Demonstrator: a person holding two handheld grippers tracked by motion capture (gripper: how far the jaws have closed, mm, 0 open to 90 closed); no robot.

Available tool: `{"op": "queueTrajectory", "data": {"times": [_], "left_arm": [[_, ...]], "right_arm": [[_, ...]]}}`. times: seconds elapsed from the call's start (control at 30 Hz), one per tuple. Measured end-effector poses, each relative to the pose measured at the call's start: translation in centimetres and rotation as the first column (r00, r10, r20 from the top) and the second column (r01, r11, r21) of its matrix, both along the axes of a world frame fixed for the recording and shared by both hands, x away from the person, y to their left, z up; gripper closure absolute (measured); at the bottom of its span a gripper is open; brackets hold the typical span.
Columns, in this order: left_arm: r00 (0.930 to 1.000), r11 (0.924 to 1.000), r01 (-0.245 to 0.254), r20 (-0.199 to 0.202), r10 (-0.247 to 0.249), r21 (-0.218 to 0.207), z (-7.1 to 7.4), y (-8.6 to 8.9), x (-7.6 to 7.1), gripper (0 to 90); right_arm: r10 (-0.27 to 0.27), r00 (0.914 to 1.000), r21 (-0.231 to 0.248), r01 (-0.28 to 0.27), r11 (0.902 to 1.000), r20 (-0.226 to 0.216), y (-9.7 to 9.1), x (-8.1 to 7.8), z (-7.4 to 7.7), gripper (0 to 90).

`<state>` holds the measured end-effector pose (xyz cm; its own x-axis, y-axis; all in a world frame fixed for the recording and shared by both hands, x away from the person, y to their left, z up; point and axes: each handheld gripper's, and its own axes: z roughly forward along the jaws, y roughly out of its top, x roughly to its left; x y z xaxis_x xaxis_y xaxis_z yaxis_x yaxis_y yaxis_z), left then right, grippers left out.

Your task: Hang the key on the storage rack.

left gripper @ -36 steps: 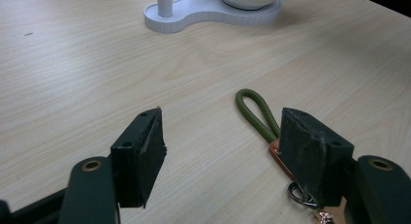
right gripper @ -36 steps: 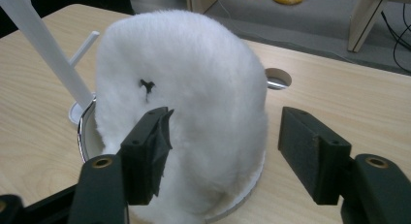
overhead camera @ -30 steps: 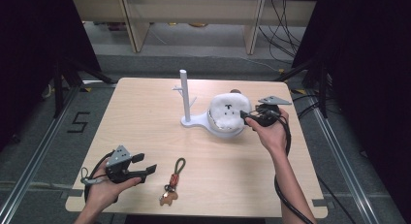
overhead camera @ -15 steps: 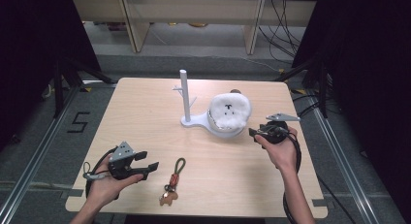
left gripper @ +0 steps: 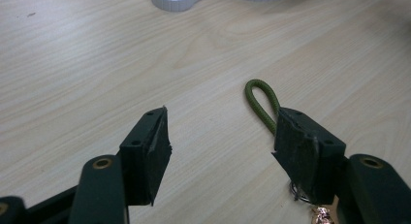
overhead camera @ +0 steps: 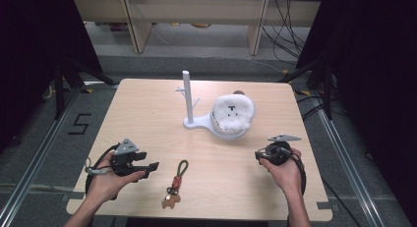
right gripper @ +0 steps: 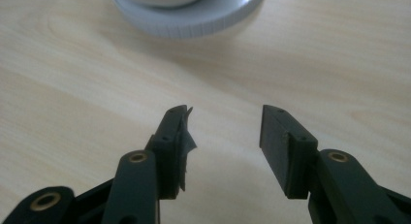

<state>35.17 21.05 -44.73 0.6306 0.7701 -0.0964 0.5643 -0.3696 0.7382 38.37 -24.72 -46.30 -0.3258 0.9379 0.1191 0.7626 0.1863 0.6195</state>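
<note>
The keychain point(overhead camera: 175, 184) is seen lying at lower centre, just right of the left gripper point(overhead camera: 152, 166), whose jaws are spread and empty. The right gripper point(overhead camera: 257, 156), lower right, has been closing on nothing. A stand point(overhead camera: 189, 101) and plush point(overhead camera: 232, 112) are set at centre, well apart; nothing is in the way.

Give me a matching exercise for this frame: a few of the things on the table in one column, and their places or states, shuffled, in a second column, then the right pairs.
Things:
1. keychain
2. white stand
3. fluffy white toy
4. right gripper

Places or states:
A. upright post with small pegs, at mid-table
B. held above bare wood near the table's right side, jaws apart with nothing between them
C. lying flat near the front edge, green loop pointing away from the person
D. sitting in a round silver dish beside the post

Pairs: 1-C, 2-A, 3-D, 4-B
</note>
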Motion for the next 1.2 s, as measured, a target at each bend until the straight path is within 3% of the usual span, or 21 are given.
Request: {"op": "queueTrajectory", "data": {"times": [0.1,0.2,0.37,0.43,0.53,0.63,0.73,0.8,0.93,1.0,1.03,1.07,1.13,1.17,1.2], "left_arm": [[0.9994,0.9999,0.000,-0.033,0.001,0.011,0.3,-0.4,0.4,37.1],[0.9955,0.9989,-0.024,-0.091,0.027,0.040,0.2,-1.1,0.7,37.2],[0.9776,0.9967,-0.005,-0.210,0.022,0.081,0.0,-2.4,1.2,38.3],[0.9708,0.9964,-0.011,-0.238,0.031,0.084,-0.3,-3.3,1.2,38.6],[0.9616,0.9940,0.019,-0.274,0.011,0.108,-0.6,-4.4,1.1,38.5],[0.9475,0.9896,0.062,-0.319,-0.018,0.129,-1.1,-5.2,0.9,37.6],[0.9399,0.9869,0.083,-0.340,-0.031,0.139,-1.4,-5.7,0.8,37.5],[0.9367,0.9857,0.080,-0.349,-0.023,0.148,-1.5,-6.1,0.8,37.5],[0.9233,0.9848,0.085,-0.384,-0.021,0.151,-1.7,-7.0,0.8,38.0],[0.9105,0.9863,0.066,-0.414,0.003,0.151,-1.7,-7.3,0.9,38.0],[0.9140,0.9833,0.074,-0.406,0.000,0.166,-1.7,-7.3,1.1,38.0],[0.9129,0.9847,0.059,-0.408,0.013,0.164,-1.7,-7.5,1.1,38.0],[0.9126,0.9840,0.044,-0.408,0.031,0.173,-1.7,-7.8,1.2,37.9],[0.9224,0.9787,0.067,-0.386,0.013,0.194,-1.6,-7.7,1.5,38.0],[0.9146,0.9820,0.053,-0.404,0.025,0.181,-1.6,-8.0,1.4,37.9]], "right_arm": [[0.012,0.9999,-0.047,-0.012,0.9988,-0.008,0.1,-0.3,0.2,50.3],[0.035,0.9989,-0.044,-0.036,0.9984,-0.030,0.2,-0.5,0.3,48.7],[0.039,0.9986,-0.058,-0.041,0.9975,-0.036,0.3,-0.6,0.3,50.3],[0.047,0.9981,-0.055,-0.049,0.9973,-0.041,0.3,-0.5,0.1,50.9],[0.068,0.9965,-0.034,-0.070,0.9970,-0.048,0.5,-0.6,0.1,51.9],[0.075,0.9964,-0.037,-0.076,0.9964,-0.039,0.6,-0.4,-0.1,52.4],[0.091,0.9950,-0.030,-0.092,0.9953,-0.042,0.7,-0.5,0.0,53.1],[0.100,0.9926,-0.009,-0.101,0.9948,-0.068,0.7,-0.6,0.1,53.5],[0.103,0.9920,-0.007,-0.103,0.9946,-0.073,0.7,-0.6,0.1,53.5],[0.106,0.9917,-0.007,-0.107,0.9943,-0.073,0.7,-0.6,0.2,53.2],[0.101,0.9918,0.008,-0.100,0.9949,-0.078,0.8,-0.6,0.2,53.1],[0.065,0.9954,0.008,-0.064,0.9979,-0.070,1.2,-0.7,0.1,53.0],[0.070,0.9960,0.000,-0.070,0.9976,-0.057,1.1,-0.7,0.1,53.0],[0.068,0.9961,0.002,-0.068,0.9977,-0.057,1.2,-0.7,0.0,53.0],[0.070,0.9959,0.003,-0.070,0.9975,-0.058,1.2,-0.7,0.0,52.9]]}}
